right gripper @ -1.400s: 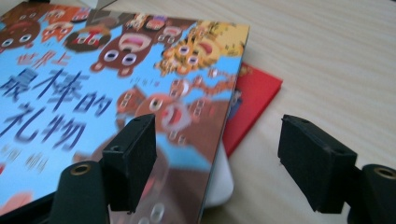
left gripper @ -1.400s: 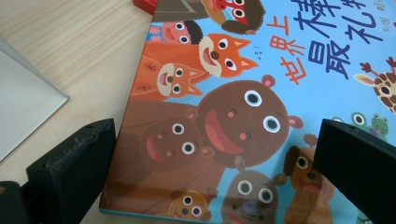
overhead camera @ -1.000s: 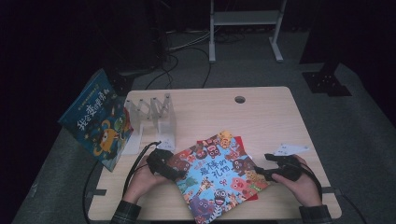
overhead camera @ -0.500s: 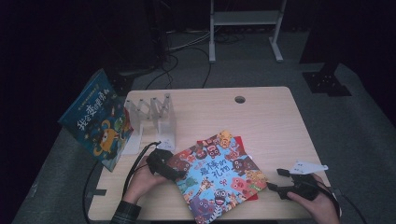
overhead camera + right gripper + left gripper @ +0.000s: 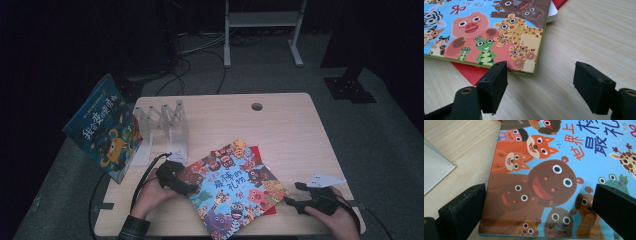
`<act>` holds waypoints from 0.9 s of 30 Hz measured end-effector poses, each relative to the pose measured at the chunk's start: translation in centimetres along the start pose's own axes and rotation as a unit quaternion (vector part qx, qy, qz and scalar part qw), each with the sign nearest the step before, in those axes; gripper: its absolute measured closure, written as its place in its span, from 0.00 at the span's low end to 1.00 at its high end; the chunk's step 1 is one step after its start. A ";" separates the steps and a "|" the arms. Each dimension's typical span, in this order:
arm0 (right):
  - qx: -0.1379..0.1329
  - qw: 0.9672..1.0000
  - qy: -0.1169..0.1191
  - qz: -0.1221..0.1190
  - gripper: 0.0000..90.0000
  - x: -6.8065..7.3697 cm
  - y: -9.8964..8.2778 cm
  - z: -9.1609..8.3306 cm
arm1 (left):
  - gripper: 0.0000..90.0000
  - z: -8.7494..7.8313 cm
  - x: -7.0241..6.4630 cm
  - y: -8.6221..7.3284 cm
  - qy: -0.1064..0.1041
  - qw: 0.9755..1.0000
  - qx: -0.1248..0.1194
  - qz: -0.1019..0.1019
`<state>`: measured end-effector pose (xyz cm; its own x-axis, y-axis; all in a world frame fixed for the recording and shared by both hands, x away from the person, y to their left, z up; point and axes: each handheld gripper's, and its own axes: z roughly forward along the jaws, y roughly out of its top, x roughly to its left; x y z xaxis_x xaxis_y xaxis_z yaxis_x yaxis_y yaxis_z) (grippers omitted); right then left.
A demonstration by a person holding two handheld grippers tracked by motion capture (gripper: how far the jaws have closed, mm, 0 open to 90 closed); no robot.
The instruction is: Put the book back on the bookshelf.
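A picture book (image 5: 235, 187) with cartoon animals on a blue cover lies flat near the table's front edge, on top of a red book (image 5: 256, 152). My left gripper (image 5: 186, 184) sits at the picture book's left edge. In the left gripper view it (image 5: 539, 215) is open and wide. One jaw is on the wood beside the book's edge, the other over the cover (image 5: 554, 177). My right gripper (image 5: 295, 195) rests on the table just right of the book. In the right gripper view it (image 5: 540, 75) is open with bare wood between the jaws and the book's corner (image 5: 524, 57) just ahead.
A blue picture book (image 5: 102, 127) leans off the table's left side. A clear divider rack (image 5: 165, 122) stands at the back left of the table (image 5: 280, 130). A cable hole (image 5: 257, 106) is near the far edge. A metal frame (image 5: 262, 20) stands on the floor beyond.
My right gripper has drawn back from the book's right corner, toward the front right of the table and lower. The left gripper and the book have stayed put.
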<state>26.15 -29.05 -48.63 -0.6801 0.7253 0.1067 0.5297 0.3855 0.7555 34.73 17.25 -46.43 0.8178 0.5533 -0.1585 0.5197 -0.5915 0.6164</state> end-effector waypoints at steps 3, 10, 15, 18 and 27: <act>0.000 1.000 0.000 -0.001 0.30 -0.1 0.3 0.1 | 0.00 0.0 -0.1 0.0 -0.002 1.000 0.004 -0.001; 0.001 1.000 -0.003 -0.002 0.30 -0.7 0.8 0.6 | 0.00 0.0 -0.1 0.0 -0.013 1.000 0.011 -0.002; 0.001 1.000 -0.004 -0.001 0.30 -1.2 1.2 1.0 | 0.00 0.0 -0.2 0.0 -0.019 1.000 0.013 -0.001; 0.001 1.000 -0.009 -0.002 0.31 -1.5 1.6 1.3 | 0.00 0.1 -0.2 0.0 -0.023 1.000 0.013 -0.001; 0.002 1.000 -0.016 -0.009 0.33 -2.6 3.0 2.6 | 0.00 0.2 -0.3 -0.1 -0.030 0.999 0.014 -0.004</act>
<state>30.80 -28.25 -48.30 -0.6729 0.7362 0.0724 0.5195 0.4006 0.7547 34.52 16.99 -46.58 0.8266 0.5219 -0.2106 0.5326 -0.6044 0.5925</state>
